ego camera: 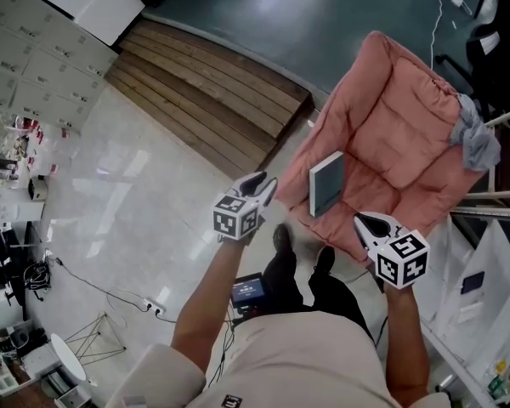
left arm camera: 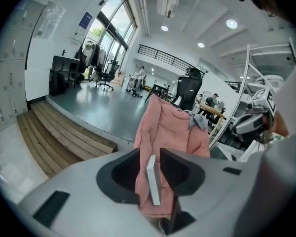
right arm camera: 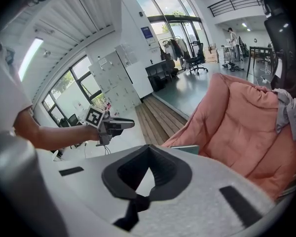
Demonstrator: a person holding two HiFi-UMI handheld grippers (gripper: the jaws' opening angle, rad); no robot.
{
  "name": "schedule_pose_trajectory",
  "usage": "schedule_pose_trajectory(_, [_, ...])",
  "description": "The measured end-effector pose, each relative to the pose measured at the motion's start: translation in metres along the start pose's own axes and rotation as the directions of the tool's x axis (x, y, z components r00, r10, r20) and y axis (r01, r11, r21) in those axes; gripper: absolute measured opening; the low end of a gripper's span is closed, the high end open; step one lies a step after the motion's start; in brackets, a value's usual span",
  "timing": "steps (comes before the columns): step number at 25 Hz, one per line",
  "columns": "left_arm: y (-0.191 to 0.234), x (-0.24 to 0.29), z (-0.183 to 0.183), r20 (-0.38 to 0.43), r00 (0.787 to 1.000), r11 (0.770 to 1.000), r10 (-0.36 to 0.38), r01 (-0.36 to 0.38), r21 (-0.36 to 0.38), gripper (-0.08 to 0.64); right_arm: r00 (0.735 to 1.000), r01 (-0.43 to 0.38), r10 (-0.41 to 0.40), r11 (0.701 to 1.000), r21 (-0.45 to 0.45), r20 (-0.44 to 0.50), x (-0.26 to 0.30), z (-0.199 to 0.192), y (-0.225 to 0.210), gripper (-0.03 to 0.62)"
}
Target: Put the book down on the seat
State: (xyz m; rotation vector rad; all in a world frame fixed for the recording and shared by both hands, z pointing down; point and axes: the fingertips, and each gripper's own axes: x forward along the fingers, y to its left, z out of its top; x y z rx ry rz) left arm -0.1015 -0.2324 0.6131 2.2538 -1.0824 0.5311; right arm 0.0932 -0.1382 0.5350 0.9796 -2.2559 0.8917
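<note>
The book (ego camera: 326,184) rested on the pink cushioned seat (ego camera: 391,134), close to the front edge and against the padded side roll on the person's left. Its pale grey-green cover faced up in the head view. The left gripper view caught it almost edge-on, showing the white page block (left arm camera: 153,179). Whether it lay flat or leaned on the roll could not be told.

It looked like a slim, stiff, light volume with a smooth cover that could slide between hard jaws. The soft padding under it would give and tip it if it were pushed. The best hold would probably be across its thickness at the long edge nearest the person, well in from the corners so the cover would not bend. As it already sat on the seat, the task appeared done.

Neither tool touched the book. The left hand-held gripper (ego camera: 263,181) hung beside the seat's front corner, its jaws narrowly apart with nothing in the slot. The right hand-held gripper (ego camera: 363,221) hovered at the seat's front edge, its jaws closed together and empty.

A grey garment (ego camera: 476,134) lay draped over the seat's far corner, and a wooden step (ego camera: 204,92) ran along the floor beyond.
</note>
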Motion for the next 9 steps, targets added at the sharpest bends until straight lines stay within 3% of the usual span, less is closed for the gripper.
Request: schedule_pose_trajectory(9, [-0.002, -0.024, -0.001, 0.013, 1.000, 1.000, 0.022, -0.022, -0.006, 0.123, 1.000, -0.001, 0.000, 0.999, -0.032, -0.004, -0.014, 0.003, 0.014, -0.009])
